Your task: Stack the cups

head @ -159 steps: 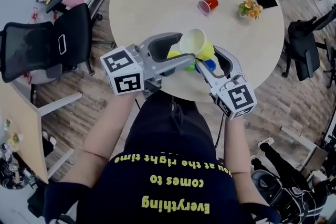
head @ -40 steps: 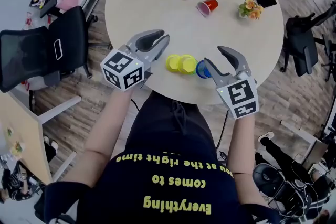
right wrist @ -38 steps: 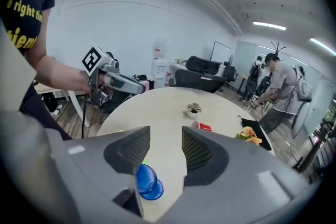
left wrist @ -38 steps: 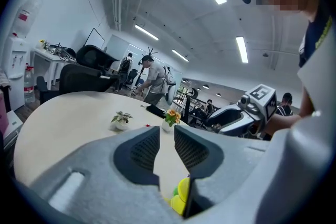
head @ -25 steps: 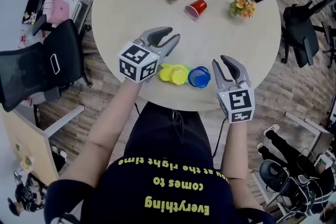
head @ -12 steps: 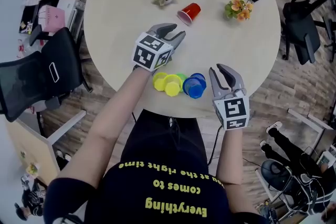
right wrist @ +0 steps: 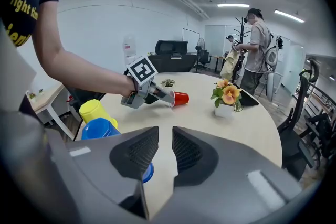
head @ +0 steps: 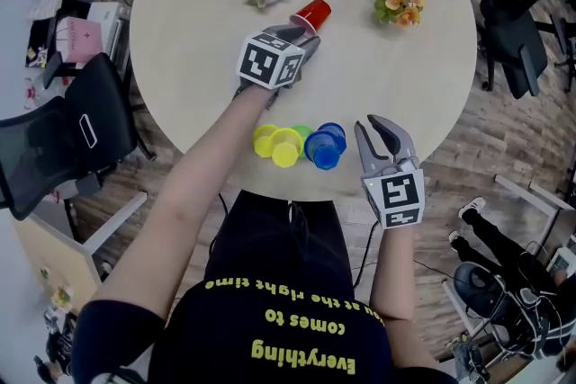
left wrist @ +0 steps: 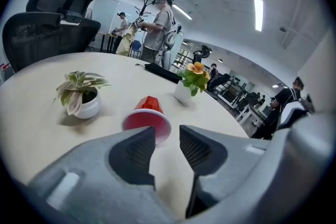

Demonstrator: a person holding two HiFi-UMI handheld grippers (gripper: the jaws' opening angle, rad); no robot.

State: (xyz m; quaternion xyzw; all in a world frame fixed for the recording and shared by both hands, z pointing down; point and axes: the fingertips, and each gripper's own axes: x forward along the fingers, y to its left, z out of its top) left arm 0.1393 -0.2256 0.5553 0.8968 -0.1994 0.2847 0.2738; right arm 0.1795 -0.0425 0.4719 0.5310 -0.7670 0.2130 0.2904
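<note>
Red plastic cup (head: 312, 12) is lying on its side, closer to the round beige table's (head: 180, 40) far edge, mouth facing the left gripper (left wrist: 167, 132) and base pointing away (long axis lines up with the jaws). Those jaws have just been opening, with nothing between them and the cup just past the tips. Right gripper (right wrist: 165, 136) is slack and empty, beside the blue plastic cup (head: 326, 144) at the near edge. Lots of bare top toward the left edge.

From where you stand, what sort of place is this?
Probably an open-plan office or lab: black swivel chairs stand around a round table, with strip lights overhead and people working further back.
</note>
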